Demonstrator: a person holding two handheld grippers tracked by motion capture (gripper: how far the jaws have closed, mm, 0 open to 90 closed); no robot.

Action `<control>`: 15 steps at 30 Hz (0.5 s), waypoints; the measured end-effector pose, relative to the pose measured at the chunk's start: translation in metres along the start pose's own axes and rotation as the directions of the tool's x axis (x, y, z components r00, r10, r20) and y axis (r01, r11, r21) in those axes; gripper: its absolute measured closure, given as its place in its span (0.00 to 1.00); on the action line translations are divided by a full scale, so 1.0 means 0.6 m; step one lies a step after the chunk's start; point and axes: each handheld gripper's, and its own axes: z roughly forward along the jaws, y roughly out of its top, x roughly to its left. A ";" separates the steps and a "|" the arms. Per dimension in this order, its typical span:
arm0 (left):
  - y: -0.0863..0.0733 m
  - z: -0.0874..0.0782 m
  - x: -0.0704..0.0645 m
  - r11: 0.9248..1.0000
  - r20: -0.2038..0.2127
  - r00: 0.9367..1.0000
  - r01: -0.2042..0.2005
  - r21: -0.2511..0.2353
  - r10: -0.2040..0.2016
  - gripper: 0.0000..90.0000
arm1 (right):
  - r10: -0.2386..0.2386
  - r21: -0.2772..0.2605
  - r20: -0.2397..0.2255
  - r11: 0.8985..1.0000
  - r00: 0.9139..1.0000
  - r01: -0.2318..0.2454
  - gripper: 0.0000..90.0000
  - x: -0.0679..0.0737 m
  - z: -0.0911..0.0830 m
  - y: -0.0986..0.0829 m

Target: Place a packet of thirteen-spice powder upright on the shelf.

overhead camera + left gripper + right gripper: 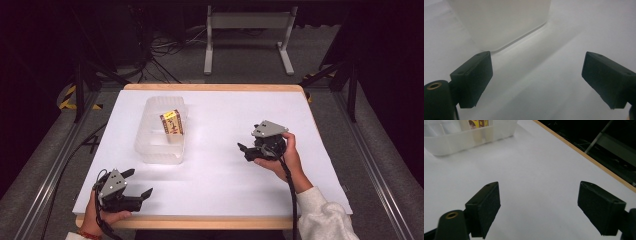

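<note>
Right now your left gripper (136,182) sits low at the near edge of the table (225,175), jaws spread wide and holding nothing; in the left gripper view the rounded near corner of the clear plastic bin (499,25) stands just ahead of the jaws, a little off to that view's left. Your right gripper (243,150) is also wide open and empty, resting over bare white table with its jaws turned toward the bin (161,131), which lies well apart from it; in the right gripper view the bin's wall (469,138) shows far ahead and to the upper left. Inside the bin stands the small yellow and brown carton (171,123), leaning against the side nearer your right gripper. If the carton is what you are after, it looks easiest to reach with the right gripper: keep the jaws wide, come over the bin's rim from above instead of pushing through the wall, and line the pads up with the carton's flat faces before closing. The bin is light and may slide, so steadying its near corner with the left gripper should help.
</note>
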 end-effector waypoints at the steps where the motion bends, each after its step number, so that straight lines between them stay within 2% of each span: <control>1: 0.000 0.000 0.000 1.000 0.000 1.000 0.000 0.000 0.000 0.12 | 0.000 0.003 0.003 1.000 1.000 0.000 0.21 -0.001 -0.002 -0.003; 15: 0.001 0.002 -0.001 1.000 0.003 1.000 -0.003 0.001 0.003 0.12 | -0.016 0.032 0.024 0.999 1.000 0.015 0.19 -0.014 -0.034 -0.044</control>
